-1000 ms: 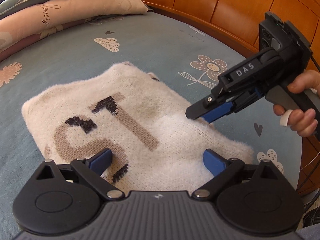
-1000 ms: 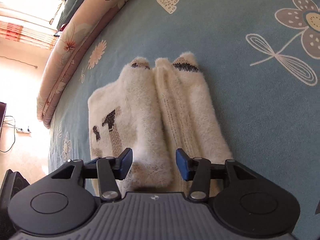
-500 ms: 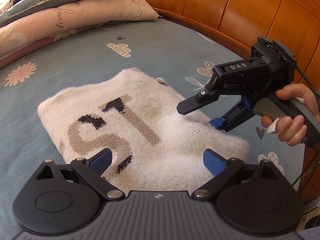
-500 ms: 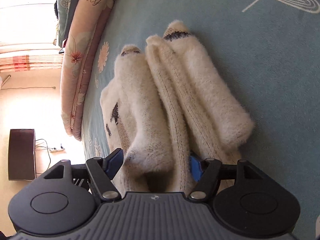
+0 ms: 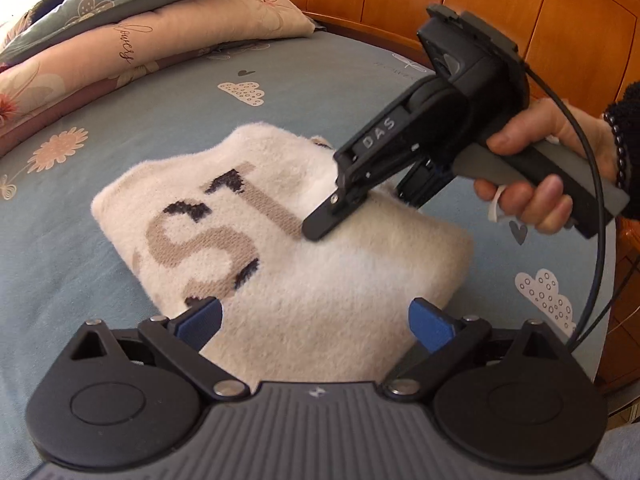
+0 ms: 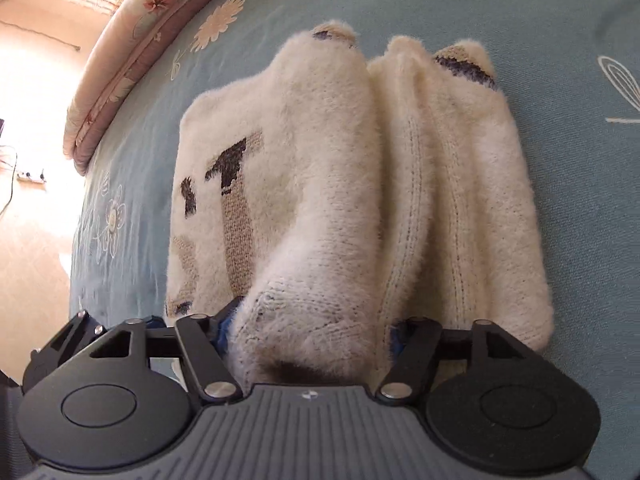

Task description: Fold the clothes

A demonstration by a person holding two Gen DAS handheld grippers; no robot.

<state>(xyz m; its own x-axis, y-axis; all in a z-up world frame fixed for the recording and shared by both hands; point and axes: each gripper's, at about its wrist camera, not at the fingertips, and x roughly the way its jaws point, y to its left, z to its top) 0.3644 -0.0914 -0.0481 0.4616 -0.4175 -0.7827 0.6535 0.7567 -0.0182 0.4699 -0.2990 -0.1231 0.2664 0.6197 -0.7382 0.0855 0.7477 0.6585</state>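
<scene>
A fluffy cream sweater (image 5: 304, 264) with brown and black letters lies folded on the blue bedsheet (image 5: 120, 120). My left gripper (image 5: 316, 320) is open and empty, its blue pads (image 5: 200, 318) hovering over the sweater's near edge. My right gripper (image 5: 360, 216) reaches in from the right, its jaws around the sweater's folded right edge. In the right wrist view the sweater (image 6: 360, 184) bulges thickly between the right gripper's (image 6: 308, 328) fingers, which press on the fold from both sides.
Stacked pillows (image 5: 140, 40) lie at the far left of the bed. A wooden headboard (image 5: 480, 12) runs along the back and right. The bed edge and room floor (image 6: 32, 160) show in the right wrist view.
My right gripper has pushed further over the sweater's folded edge and closed in on it. The left gripper has stayed open and pulled back slightly.
</scene>
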